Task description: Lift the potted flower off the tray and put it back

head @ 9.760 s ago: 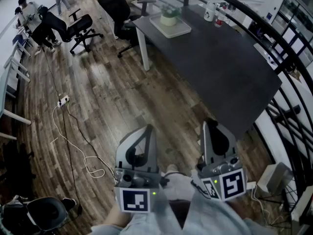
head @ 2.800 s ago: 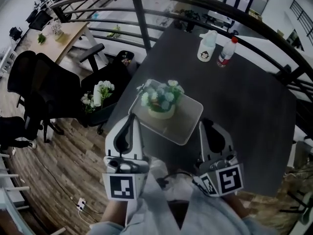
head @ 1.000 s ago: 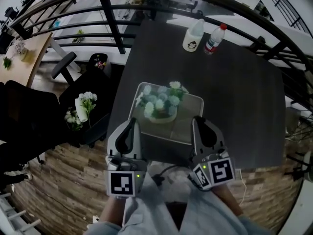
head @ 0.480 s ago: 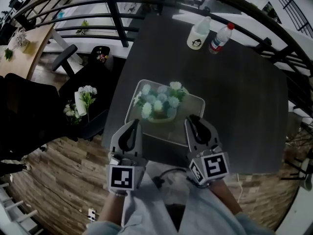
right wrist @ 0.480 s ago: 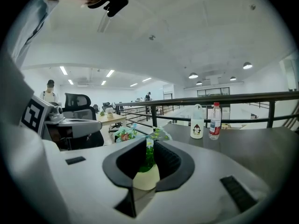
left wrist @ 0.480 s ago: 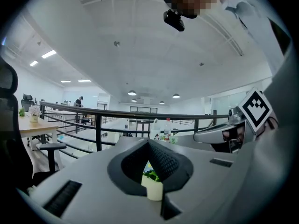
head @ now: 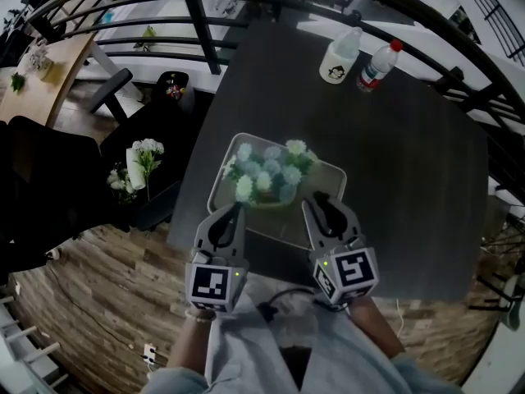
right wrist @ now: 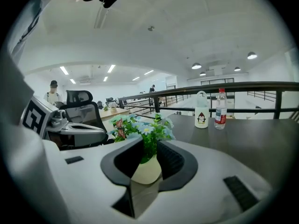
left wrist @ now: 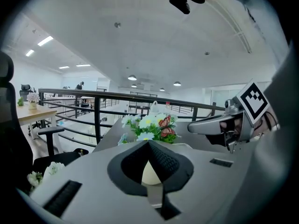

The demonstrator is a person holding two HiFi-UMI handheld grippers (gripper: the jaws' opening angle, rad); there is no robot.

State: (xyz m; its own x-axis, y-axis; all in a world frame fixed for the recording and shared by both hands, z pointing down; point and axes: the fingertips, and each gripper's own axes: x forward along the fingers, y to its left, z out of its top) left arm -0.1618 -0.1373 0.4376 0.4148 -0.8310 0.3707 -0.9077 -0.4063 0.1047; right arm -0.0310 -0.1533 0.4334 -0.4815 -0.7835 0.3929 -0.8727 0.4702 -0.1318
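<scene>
Dark table, tray, wood-plank floor

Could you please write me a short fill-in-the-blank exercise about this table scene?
Beyond the potted flower on its tray, ___ bottles stand on the table. The clear bottle has a ___ cap. The white bottle shows a cartoon ___.
Missing words: two, red, penguin.

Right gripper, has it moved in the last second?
Yes: the grey right gripper shifted left along the white tray's near edge, toward the cream flowerpot; its jaws have just been opening, empty.
</scene>
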